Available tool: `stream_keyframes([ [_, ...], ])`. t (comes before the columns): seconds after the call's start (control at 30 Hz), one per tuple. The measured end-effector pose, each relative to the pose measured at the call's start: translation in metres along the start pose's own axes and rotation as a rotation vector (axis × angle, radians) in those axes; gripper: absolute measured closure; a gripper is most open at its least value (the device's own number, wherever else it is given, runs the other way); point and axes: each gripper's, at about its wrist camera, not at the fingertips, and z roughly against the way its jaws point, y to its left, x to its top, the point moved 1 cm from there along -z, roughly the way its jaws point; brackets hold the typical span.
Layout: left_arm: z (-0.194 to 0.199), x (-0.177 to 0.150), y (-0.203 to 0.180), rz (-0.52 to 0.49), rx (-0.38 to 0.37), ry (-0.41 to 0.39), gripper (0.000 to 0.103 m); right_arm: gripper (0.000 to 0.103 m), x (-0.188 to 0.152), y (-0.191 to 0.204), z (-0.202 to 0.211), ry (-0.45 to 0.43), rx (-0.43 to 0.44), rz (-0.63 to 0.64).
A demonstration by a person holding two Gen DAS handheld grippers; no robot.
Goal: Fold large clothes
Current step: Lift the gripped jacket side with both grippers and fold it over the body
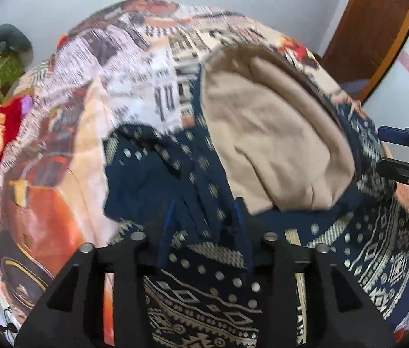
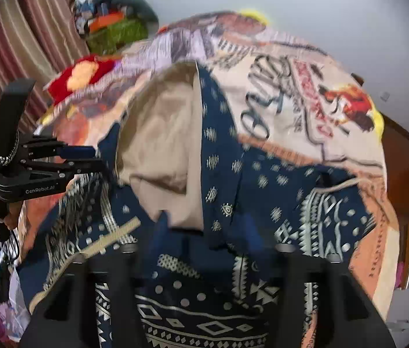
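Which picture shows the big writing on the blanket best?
The right wrist view shows it best: the dark looping letters on the printed blanket lie in plain sight beyond the navy patterned garment. The left wrist view shows the blanket from its other side, with blurred building-like prints and no writing.

Navy garment (image 1: 152, 179) with cream geometric print, beige lining (image 1: 276, 145); bedspread (image 1: 59, 150) orange-patterned.

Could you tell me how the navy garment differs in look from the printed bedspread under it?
The navy garment is dark blue with small pale motifs and geometric bands; the bedspread is pale and orange with large pictures and lettering. The garment is folded over, showing a plain tan inside; the bedspread lies spread out beneath. Both are patterned fabric.
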Motion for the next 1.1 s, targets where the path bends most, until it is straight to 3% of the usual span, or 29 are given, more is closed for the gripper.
stream_keyframes([
  [0.27, -0.009, 0.058, 0.013, 0.059, -0.017, -0.059, 0.053, 0.033, 0.066, -0.013, -0.019, -0.051, 0.037, -0.062],
  [0.6, -0.073, 0.092, 0.013, 0.114, -0.083, 0.007, 0.053, 0.034, 0.105, -0.025, -0.097, 0.030, 0.128, -0.194],
  [0.63, -0.075, 0.093, 0.012, 0.114, -0.094, 0.004, 0.055, 0.039, 0.105, -0.026, -0.102, 0.036, 0.133, -0.203],
  [0.77, -0.073, 0.092, 0.006, 0.086, -0.107, -0.003, 0.094, 0.067, 0.103, -0.026, -0.113, 0.053, 0.155, -0.214],
  [0.87, -0.059, 0.089, 0.001, 0.041, -0.079, -0.037, 0.096, 0.082, 0.100, -0.025, -0.108, 0.042, 0.165, -0.214],
  [1.1, 0.005, 0.067, -0.012, -0.030, -0.095, -0.114, 0.096, 0.088, 0.083, -0.004, -0.054, -0.036, 0.156, -0.126],
])
